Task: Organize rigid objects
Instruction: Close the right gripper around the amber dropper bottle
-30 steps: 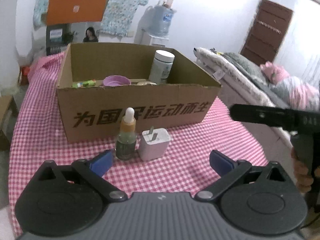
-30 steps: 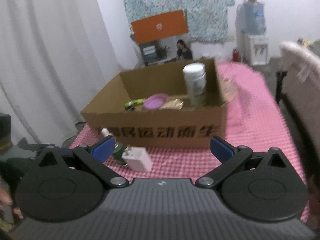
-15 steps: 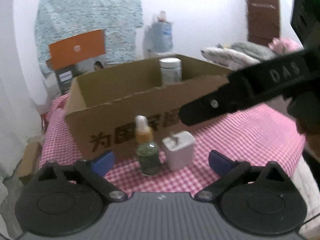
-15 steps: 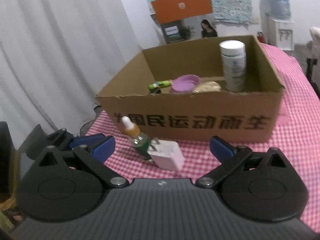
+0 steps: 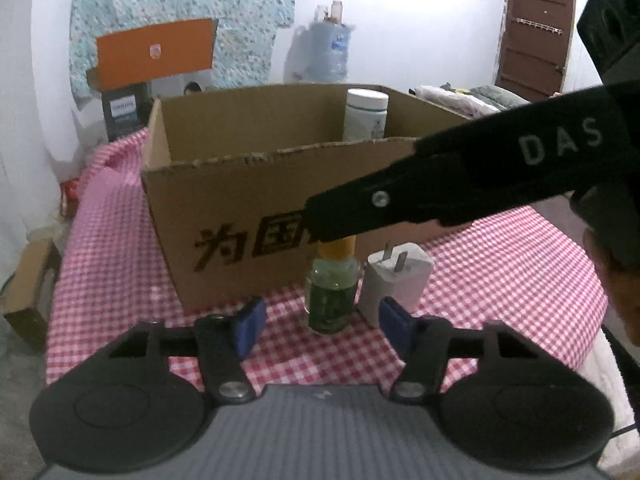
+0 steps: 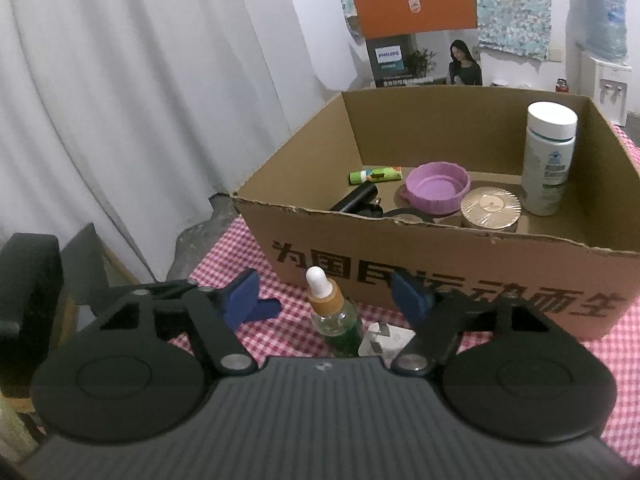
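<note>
Left gripper (image 5: 318, 322): level and low, pointing forward, jaws spread apart with nothing between the blue pads (image 5: 249, 322). Both linkage arms are angled inward toward the body.

Right gripper (image 6: 332, 298): tilted slightly downward, jaws parted, blue pads (image 6: 410, 296) not pressing on anything. In the left wrist view, one black finger (image 5: 460, 184) of this gripper reaches in from the right edge and crosses above and ahead of the left gripper's pads.

Right hand (image 5: 620, 288): partly visible at the right edge of the left wrist view, gripping the handle; finger positions cannot be made out.
</note>
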